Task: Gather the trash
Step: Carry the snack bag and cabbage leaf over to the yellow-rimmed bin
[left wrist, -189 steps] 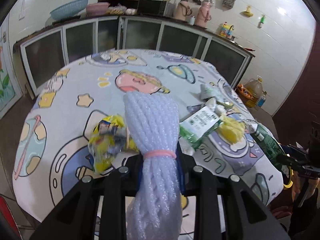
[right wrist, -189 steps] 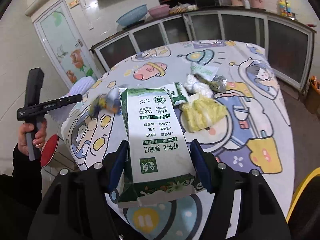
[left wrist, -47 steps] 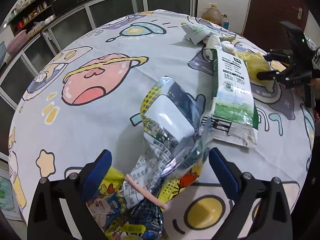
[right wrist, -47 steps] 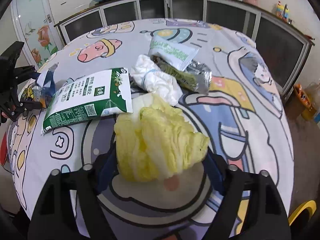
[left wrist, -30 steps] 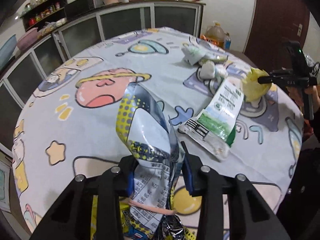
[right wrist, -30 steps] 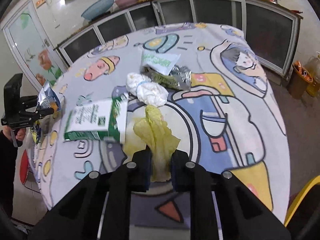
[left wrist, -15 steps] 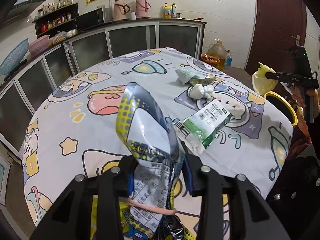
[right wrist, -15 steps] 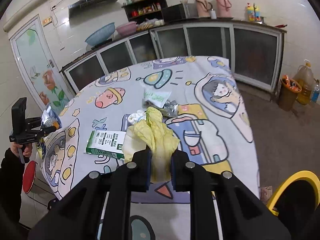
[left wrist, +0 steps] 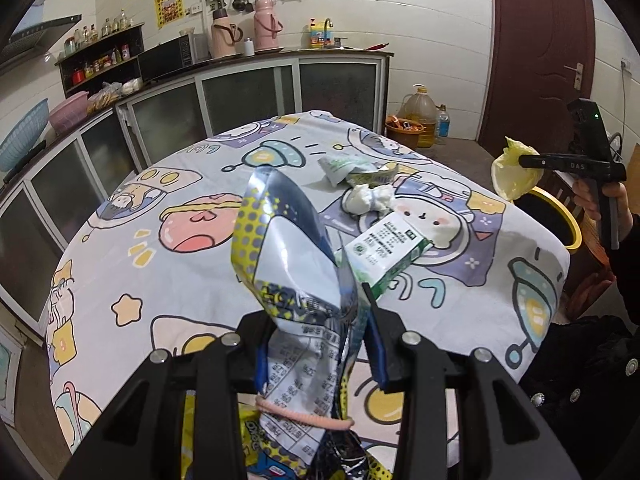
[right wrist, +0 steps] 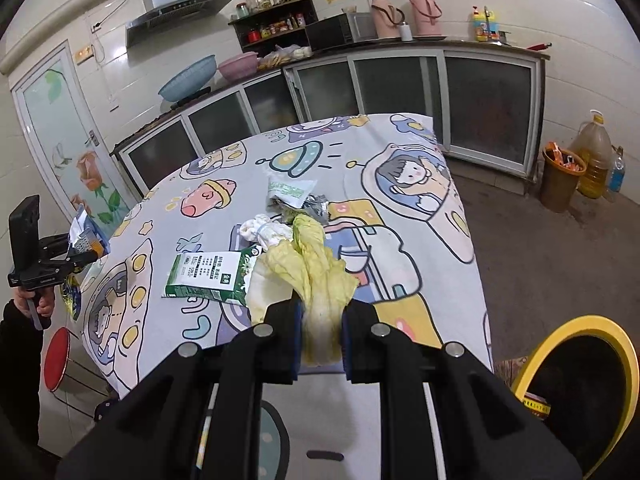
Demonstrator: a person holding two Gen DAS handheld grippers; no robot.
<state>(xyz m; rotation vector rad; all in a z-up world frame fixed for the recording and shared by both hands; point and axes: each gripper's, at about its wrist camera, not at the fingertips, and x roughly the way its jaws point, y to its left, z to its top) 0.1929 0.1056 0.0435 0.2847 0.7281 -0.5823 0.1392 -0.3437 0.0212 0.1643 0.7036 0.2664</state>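
My left gripper [left wrist: 316,344] is shut on a crumpled blue, yellow and silver snack bag [left wrist: 288,264], held above the near edge of the table. My right gripper [right wrist: 320,328] is shut on a yellow cabbage leaf [right wrist: 308,264], held up off the table's right side, close to a yellow-rimmed black bin [right wrist: 580,364]. That leaf also shows in the left wrist view [left wrist: 514,172]. On the table lie a green and white milk carton [left wrist: 384,248], a white crumpled tissue [left wrist: 368,200] and green and silver wrappers [left wrist: 352,168].
The round table wears a cartoon-print cloth [left wrist: 168,216]. Dark glass-front cabinets [left wrist: 248,92] line the wall behind. A brown bucket and oil jugs [right wrist: 576,172] stand on the floor at the right. A red stool [right wrist: 56,360] stands by the table's left side.
Both grippers have drawn back and up from the table with their loads. My right gripper has carried the cabbage leaf off the table towards the yellow-rimmed bin.
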